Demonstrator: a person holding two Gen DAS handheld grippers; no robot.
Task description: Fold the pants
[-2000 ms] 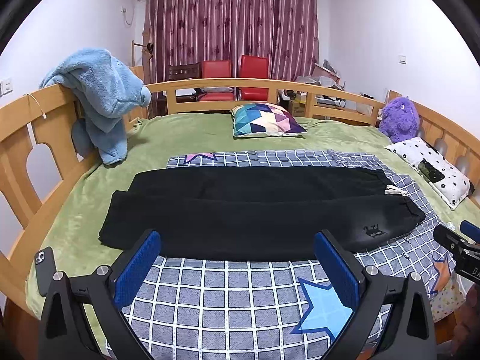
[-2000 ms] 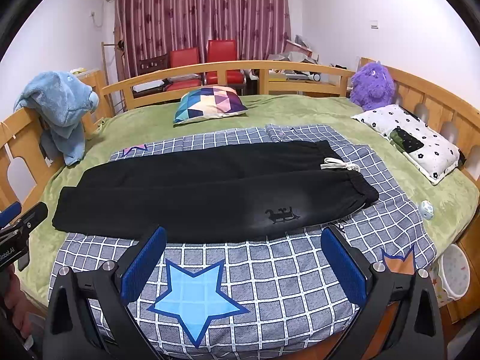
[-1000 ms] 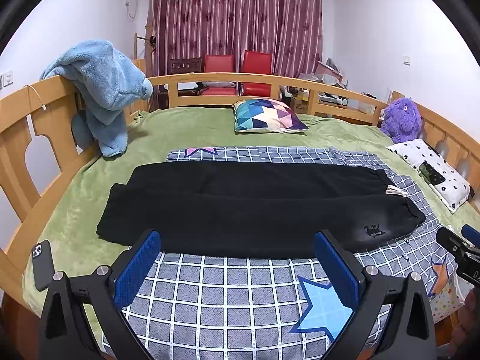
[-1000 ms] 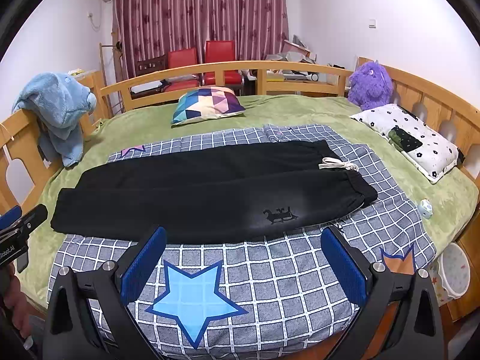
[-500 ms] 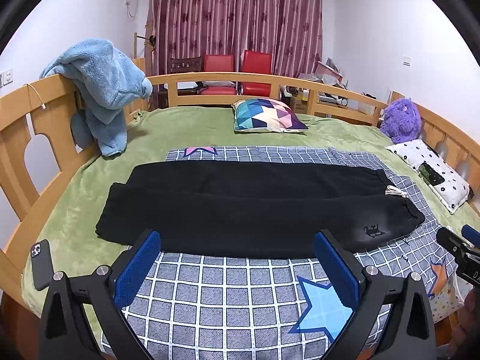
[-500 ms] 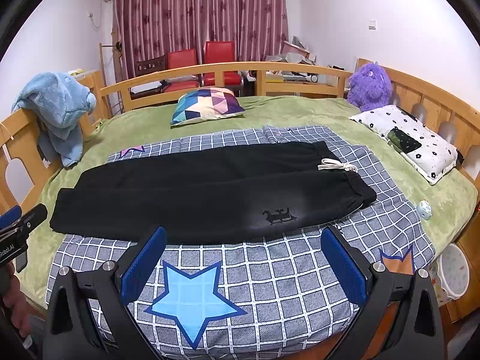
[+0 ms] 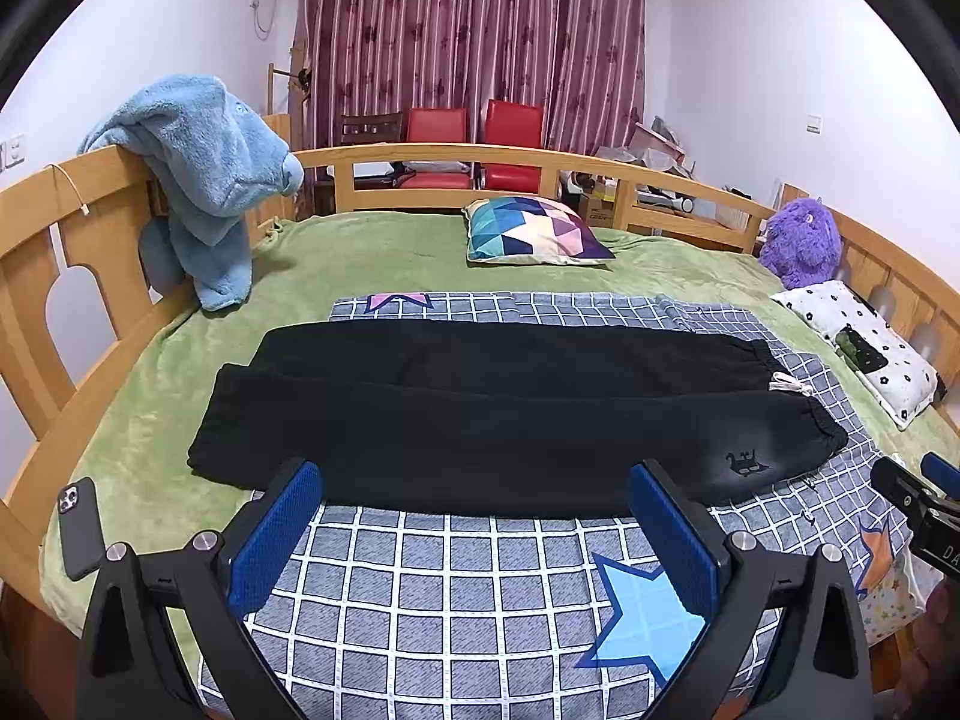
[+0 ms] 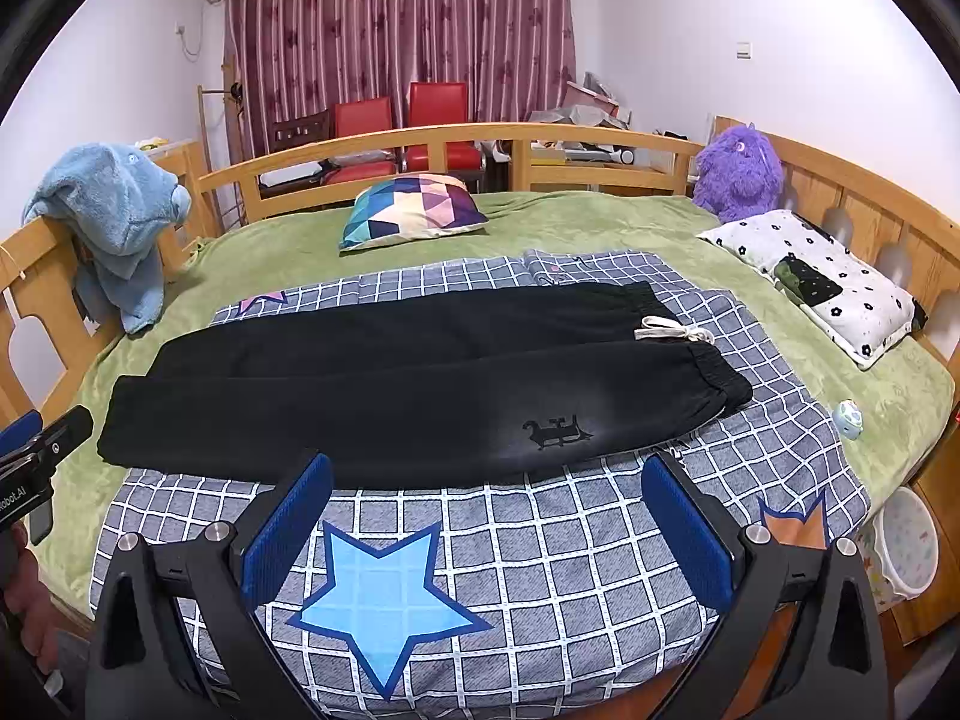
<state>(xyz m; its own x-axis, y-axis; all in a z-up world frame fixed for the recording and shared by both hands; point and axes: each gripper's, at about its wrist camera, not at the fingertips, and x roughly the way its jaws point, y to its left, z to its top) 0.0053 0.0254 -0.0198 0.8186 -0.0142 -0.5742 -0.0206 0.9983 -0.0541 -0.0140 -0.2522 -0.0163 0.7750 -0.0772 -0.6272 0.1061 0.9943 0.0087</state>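
- The black pants (image 7: 480, 414) lie flat on the checked blanket (image 7: 468, 588) on the bed, legs side by side, not yet folded.
- Their long axis runs left to right across both views; the waistband (image 8: 714, 372) with its white drawstring is at the right, the cuffs (image 7: 216, 420) at the left.
- The left gripper (image 7: 480, 540) and right gripper (image 8: 486, 516) both hover just short of the near leg, fingers spread wide and empty.
- By my reading, the right gripper is nearer the waistband and the left nearer the cuffs.
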